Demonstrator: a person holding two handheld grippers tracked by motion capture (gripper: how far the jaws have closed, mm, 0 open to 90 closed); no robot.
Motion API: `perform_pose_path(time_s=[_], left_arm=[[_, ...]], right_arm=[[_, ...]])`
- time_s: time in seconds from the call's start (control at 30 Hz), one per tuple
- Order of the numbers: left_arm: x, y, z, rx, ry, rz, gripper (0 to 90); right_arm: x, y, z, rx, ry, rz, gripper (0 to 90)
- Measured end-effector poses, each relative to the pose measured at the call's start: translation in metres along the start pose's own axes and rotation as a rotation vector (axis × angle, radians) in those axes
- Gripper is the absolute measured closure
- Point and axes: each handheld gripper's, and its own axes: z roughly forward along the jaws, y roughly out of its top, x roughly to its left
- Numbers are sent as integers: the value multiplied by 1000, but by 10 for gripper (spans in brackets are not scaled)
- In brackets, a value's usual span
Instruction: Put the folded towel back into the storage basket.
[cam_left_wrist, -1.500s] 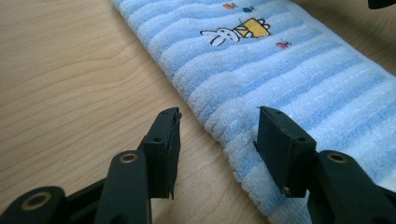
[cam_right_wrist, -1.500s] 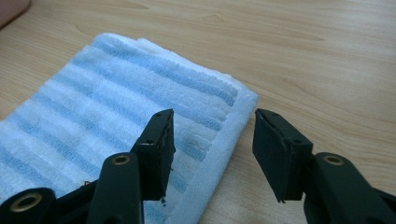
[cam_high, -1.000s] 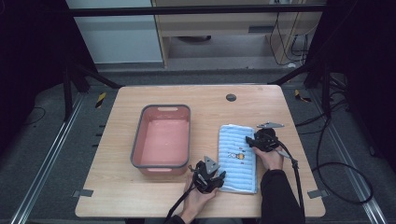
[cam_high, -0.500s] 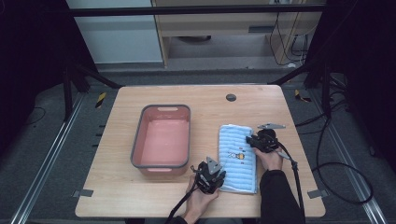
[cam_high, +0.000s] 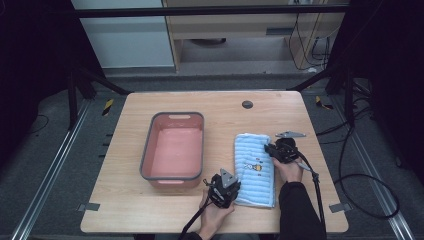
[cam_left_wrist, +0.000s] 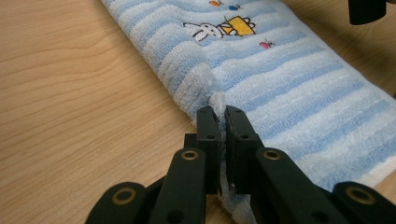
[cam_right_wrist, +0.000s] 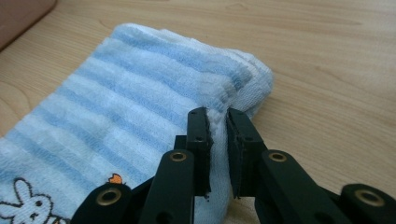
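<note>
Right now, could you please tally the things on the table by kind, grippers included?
Blue striped towel: 1
Pink basin: 1
Hand-held grippers: 2, the left gripper and the right gripper, each pinching a towel edge
Total: 4

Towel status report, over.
Left gripper shut on towel's near edge. Right gripper shut on its far edge. Pink bin beside, clear.

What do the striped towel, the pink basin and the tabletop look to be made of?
Towel: looped terry cloth, likely cotton, with fuzzy pile and a printed or stitched rabbit.
Basin: smooth moulded plastic by its look, pink with a grey rim.
Tabletop: wood or wood-look laminate, with visible grain and a matte finish.
</note>
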Motion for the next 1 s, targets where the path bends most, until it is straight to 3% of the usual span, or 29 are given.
perform_pose_path(time_s=[0.37, 0.5, 0.83, 1.0], left_arm=[[-1, 6, -14, -42, -21, -4, 860], [0, 9, -21, -59, -26, -5, 860], [1, 17, -36, -90, -35, 0, 860], [3, 22, -43, -107, -30, 7, 860]], right_arm=[[13, 14, -25, -69, 1, -60, 809], [14, 16, -32, -80, 1, -49, 809], [25, 27, -49, -127, -12, -90, 809], [27, 32, -56, -146, -9, -84, 809]])
